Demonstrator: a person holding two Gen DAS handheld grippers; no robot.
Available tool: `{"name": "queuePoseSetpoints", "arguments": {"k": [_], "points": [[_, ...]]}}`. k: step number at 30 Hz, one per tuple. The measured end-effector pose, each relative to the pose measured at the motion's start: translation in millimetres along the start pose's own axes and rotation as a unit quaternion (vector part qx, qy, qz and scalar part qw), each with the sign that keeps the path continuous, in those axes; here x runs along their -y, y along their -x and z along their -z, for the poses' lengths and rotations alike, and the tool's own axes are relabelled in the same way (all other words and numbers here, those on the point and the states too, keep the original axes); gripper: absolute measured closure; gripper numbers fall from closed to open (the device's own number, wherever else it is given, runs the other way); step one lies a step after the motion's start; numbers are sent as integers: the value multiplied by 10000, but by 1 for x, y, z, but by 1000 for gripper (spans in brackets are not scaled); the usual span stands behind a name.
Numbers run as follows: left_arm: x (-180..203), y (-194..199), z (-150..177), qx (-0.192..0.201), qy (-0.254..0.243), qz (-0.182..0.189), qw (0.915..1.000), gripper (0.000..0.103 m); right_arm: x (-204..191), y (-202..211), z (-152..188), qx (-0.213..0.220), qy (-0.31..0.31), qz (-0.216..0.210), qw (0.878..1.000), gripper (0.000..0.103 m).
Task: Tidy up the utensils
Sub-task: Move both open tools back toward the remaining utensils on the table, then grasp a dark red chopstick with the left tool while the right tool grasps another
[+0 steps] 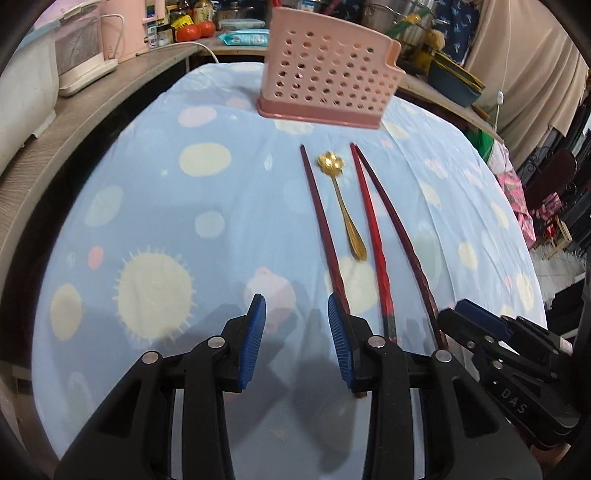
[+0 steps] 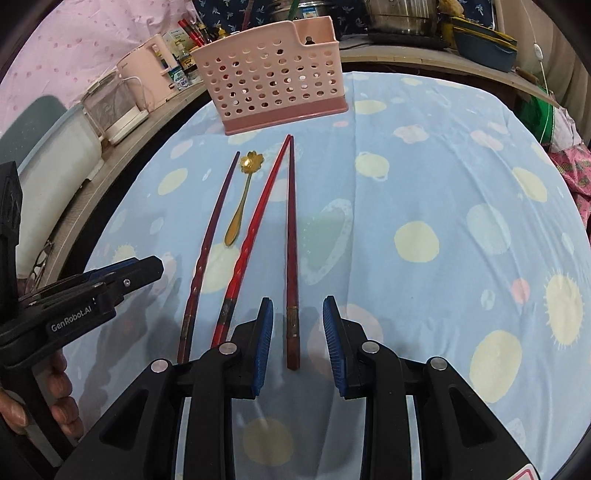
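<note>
Light blue tablecloth point(image 1: 221, 206) with pale yellow and pink spots covers table. Wooden ledge point(image 1: 92, 110) runs along left side. On ledge: white appliance point(image 1: 85, 55), pink kettle point(image 2: 151, 70) with white cord. Behind, tomatoes point(image 1: 194, 31), bottles point(image 2: 184, 70), blue wipes pack point(image 1: 245, 37). Far side: steel pot point(image 2: 400, 14), dark blue bowl point(image 2: 484, 44). Beige curtain point(image 1: 517, 55) at right.

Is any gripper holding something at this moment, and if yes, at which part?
Nothing is held. The left gripper and right gripper both have open jaws. The three chopsticks and the gold spoon lie free on the cloth.
</note>
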State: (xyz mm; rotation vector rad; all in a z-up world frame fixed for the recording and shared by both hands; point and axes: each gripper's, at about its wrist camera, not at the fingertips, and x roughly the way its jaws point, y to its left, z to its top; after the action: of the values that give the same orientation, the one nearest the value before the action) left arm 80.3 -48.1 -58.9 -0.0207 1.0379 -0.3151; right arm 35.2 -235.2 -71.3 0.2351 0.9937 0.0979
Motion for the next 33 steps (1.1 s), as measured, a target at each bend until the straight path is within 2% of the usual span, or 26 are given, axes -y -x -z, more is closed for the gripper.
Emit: {"name": "queuePoseSetpoints", "arguments": {"k": [12,18,22,33], "points": [[25,-4,13,-171,-437,157,9988,69,-2,-9,7,-78,113,66,9999,78],[32,-7,17,-270,-569,225,9978,69,-3,-10,9,-53,202,169,9996,85],[33,-11,19,-372,-573,297,9972,68,-1,-10,10,-51,172,206,9996,91],[27,-15,22,-447,-377,375,9976,71,1,-10,10,-56,134,205,9997,95]]}}
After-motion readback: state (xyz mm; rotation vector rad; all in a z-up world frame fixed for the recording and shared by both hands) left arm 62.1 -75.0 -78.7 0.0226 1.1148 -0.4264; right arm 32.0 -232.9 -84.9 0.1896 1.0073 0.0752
